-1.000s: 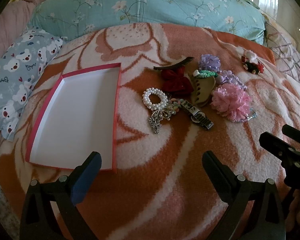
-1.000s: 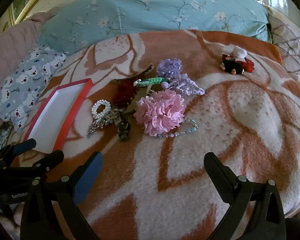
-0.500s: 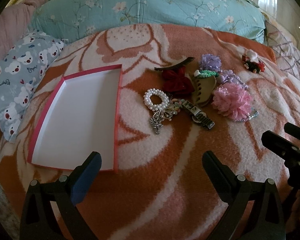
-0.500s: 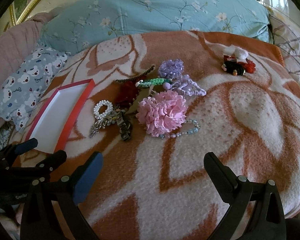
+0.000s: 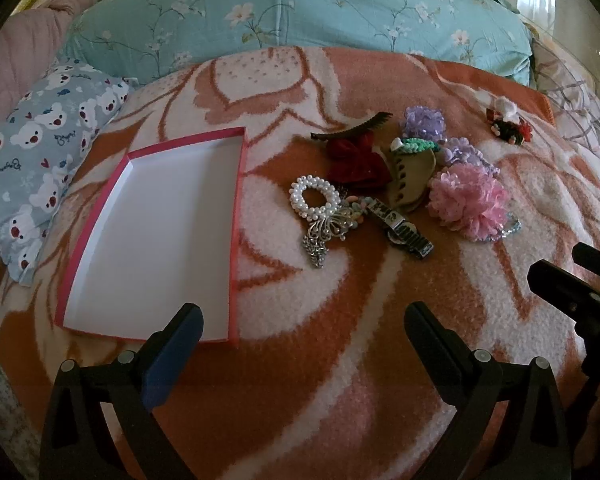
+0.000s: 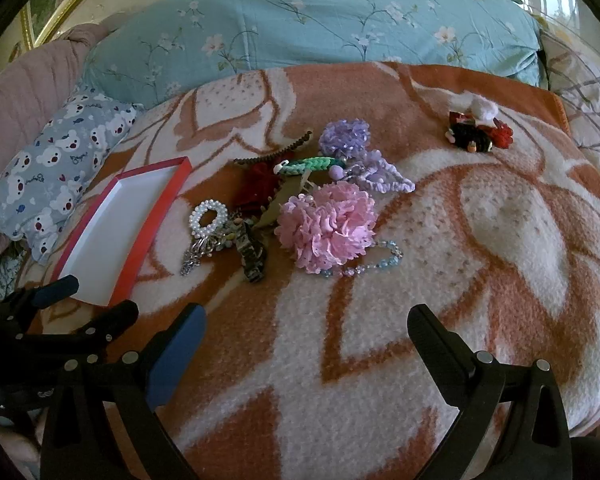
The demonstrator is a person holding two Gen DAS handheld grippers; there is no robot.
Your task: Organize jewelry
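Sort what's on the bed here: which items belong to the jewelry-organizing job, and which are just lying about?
Part of the job:
- red-rimmed box, nothing in it yet
- pearl bracelet
- silver butterfly brooch
- watch
- blue bead bracelet
- pink flower scrunchie
- purple scrunchies
- red flower clip
- small red-and-black hair piece, set apart

Just lying about:
- bear-print pillow
- floral blue pillow
- orange blanket
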